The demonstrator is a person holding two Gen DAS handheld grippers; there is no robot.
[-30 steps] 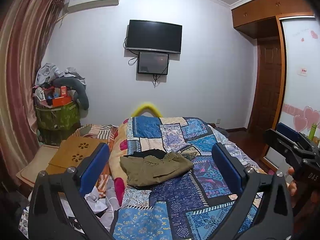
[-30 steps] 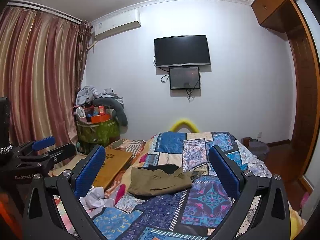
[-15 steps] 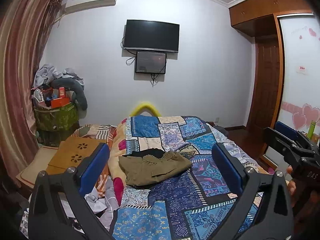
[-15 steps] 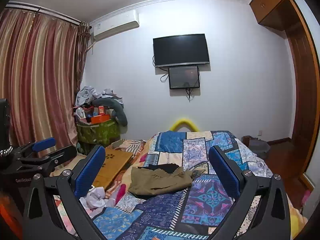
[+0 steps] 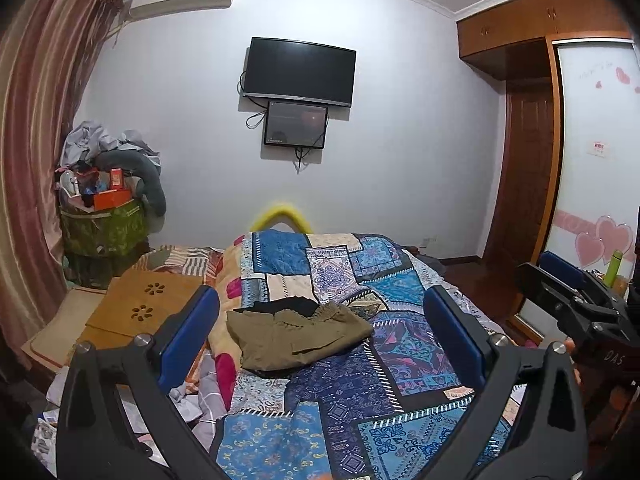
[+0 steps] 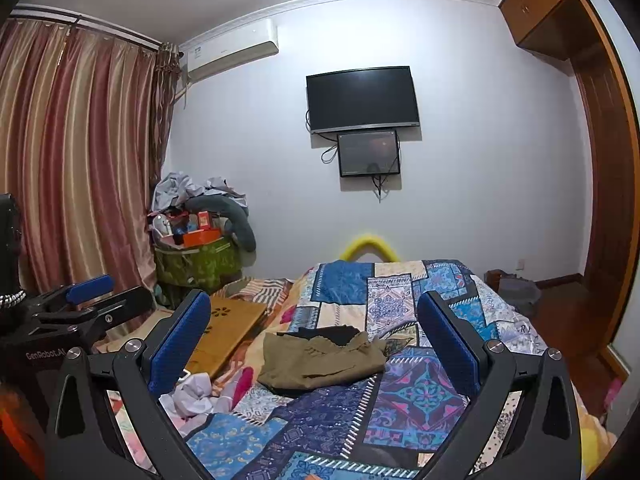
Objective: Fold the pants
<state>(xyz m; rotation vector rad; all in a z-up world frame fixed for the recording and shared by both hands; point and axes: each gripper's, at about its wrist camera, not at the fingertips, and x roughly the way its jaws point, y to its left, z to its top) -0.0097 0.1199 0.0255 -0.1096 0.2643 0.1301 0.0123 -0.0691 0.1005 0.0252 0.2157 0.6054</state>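
Note:
Olive-green pants [image 5: 298, 334] lie crumpled on the patchwork quilt [image 5: 360, 392] in the middle of the bed, on top of a black garment [image 5: 288, 305]. They also show in the right wrist view [image 6: 320, 356]. My left gripper [image 5: 320, 320] is open and empty, held above the near part of the bed, well short of the pants. My right gripper [image 6: 314, 324] is open and empty at a similar distance. Each gripper shows at the edge of the other's view: the right one [image 5: 568, 300] and the left one [image 6: 80, 304].
A wooden lap desk [image 5: 140, 304] lies left of the bed. A green basket [image 5: 102, 228] piled with clutter stands by the curtain [image 6: 76, 168]. Crumpled white cloth [image 6: 192, 394] lies at the bed's left edge. A TV [image 5: 298, 72] hangs on the far wall. A wardrobe [image 5: 592, 184] stands at right.
Both grippers have drifted slightly, the left view shifting a little; the pants have not moved. Both stay open and empty.

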